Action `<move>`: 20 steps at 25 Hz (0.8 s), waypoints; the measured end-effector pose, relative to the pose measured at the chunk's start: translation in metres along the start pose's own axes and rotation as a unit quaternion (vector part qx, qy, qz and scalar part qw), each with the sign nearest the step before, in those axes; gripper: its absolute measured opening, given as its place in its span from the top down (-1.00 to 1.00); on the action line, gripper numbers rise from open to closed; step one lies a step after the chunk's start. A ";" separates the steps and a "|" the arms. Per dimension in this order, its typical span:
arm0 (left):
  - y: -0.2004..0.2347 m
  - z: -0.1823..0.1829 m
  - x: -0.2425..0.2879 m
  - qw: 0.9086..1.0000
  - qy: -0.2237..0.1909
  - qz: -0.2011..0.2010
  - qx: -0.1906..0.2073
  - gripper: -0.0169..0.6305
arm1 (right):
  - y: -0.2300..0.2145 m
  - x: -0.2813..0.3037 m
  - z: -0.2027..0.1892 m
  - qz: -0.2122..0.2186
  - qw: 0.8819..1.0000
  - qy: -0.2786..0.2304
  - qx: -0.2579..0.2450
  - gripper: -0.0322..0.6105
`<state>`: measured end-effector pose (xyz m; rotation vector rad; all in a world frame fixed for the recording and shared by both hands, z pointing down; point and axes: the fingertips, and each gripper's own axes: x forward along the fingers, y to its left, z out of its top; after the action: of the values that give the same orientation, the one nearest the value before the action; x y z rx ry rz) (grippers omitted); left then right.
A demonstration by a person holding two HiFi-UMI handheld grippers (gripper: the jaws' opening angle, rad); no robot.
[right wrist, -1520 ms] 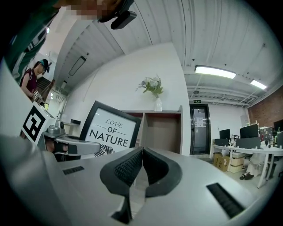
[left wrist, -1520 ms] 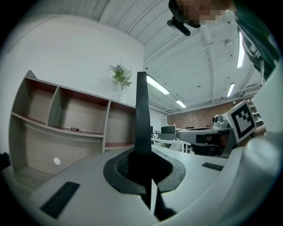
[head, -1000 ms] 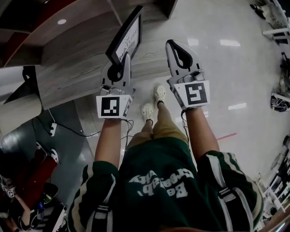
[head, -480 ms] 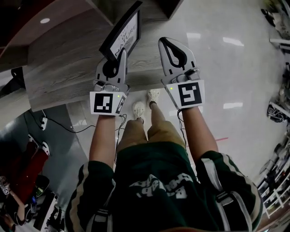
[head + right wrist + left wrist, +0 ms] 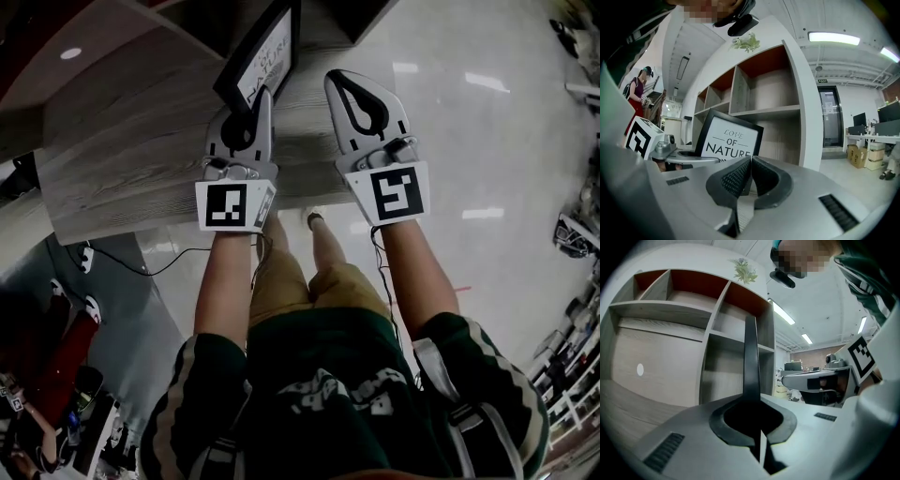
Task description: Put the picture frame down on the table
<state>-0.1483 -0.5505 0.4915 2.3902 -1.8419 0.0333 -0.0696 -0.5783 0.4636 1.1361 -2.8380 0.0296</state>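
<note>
Left claw (image 5: pixel 752 401) clenched on the lower edge of the frame (image 5: pixel 265 52), held edge-on straight out from its jaws over the table (image 5: pixel 131 169), with right claw (image 5: pixel 750 161) pressed shut on nothing just to the right, tips beside the frame's lower corner.

Person wore a dark green shirt (image 5: pixel 328 375), striped sleeves (image 5: pixel 187 394), tan trousers (image 5: pixel 309 281). Left gripper (image 5: pixel 265 94) and right gripper (image 5: pixel 336 77) were grey with black-and-white marker cubes (image 5: pixel 232 204).
</note>
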 end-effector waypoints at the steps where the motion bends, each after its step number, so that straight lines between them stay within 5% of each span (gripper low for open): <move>1: -0.001 -0.004 0.005 1.000 0.002 -0.001 0.000 0.87 | -0.004 0.001 -0.001 -0.003 1.000 0.000 -0.001 0.79; 20: -0.011 -0.044 0.044 0.997 0.052 -0.019 0.056 0.87 | -0.029 0.002 -0.030 -0.027 0.999 0.035 0.020 0.79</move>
<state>-0.1233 -0.5852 0.5382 2.4447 -1.7936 0.2584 -0.0490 -0.5998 0.4934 1.1928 -2.7562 0.1202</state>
